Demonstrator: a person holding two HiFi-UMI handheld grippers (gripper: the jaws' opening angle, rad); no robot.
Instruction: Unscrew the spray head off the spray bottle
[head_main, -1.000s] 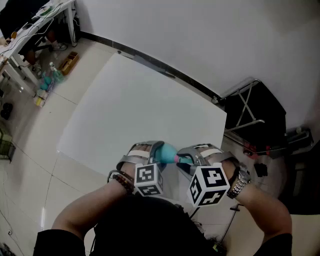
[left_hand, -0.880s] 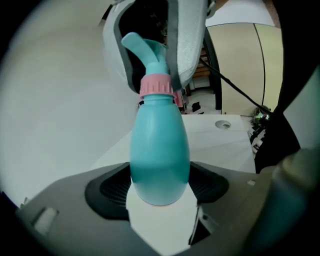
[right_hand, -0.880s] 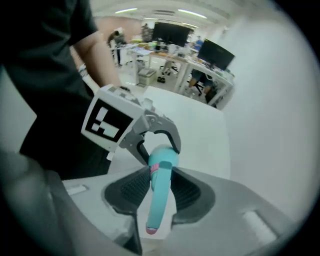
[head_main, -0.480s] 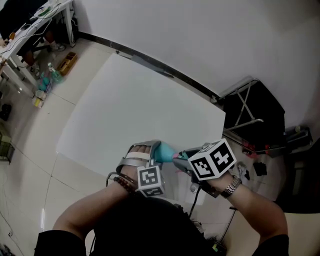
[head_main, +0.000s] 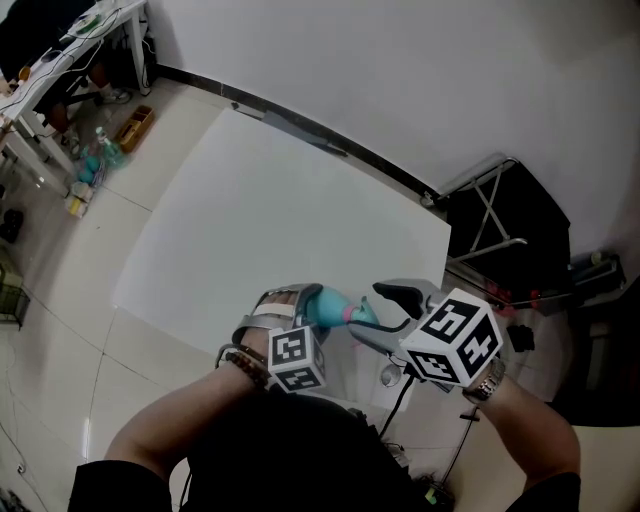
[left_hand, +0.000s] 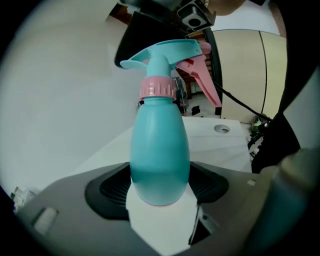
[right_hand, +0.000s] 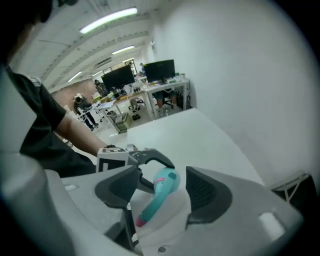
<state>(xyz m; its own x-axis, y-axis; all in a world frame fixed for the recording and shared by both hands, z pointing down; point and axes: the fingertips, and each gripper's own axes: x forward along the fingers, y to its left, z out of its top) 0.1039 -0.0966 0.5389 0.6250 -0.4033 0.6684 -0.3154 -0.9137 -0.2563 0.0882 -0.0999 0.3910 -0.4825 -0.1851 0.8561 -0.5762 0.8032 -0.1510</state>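
My left gripper (head_main: 306, 303) is shut on the teal spray bottle (left_hand: 160, 150), pads pressing its lower body. The bottle stands upright in the left gripper view, with a pink collar (left_hand: 157, 87), a teal spray head (left_hand: 167, 52) and a pink trigger (left_hand: 202, 82). In the head view the bottle (head_main: 328, 303) is held low over the near edge of the white table (head_main: 280, 220). My right gripper (right_hand: 162, 192) has just been opening. Its jaws stand wide on both sides of the spray head (right_hand: 162, 187), with a gap on each side.
A black folding stand (head_main: 500, 215) stands off the table's right end. A cable (head_main: 400, 400) hangs under my right hand. Bottles and boxes (head_main: 95, 160) sit on the floor at far left. Desks with monitors (right_hand: 130, 80) fill the room's far side.
My right gripper has rolled, turning its marker cube round, risen slightly, and its jaws have come off the spray head. The left gripper and the bottle have kept still.
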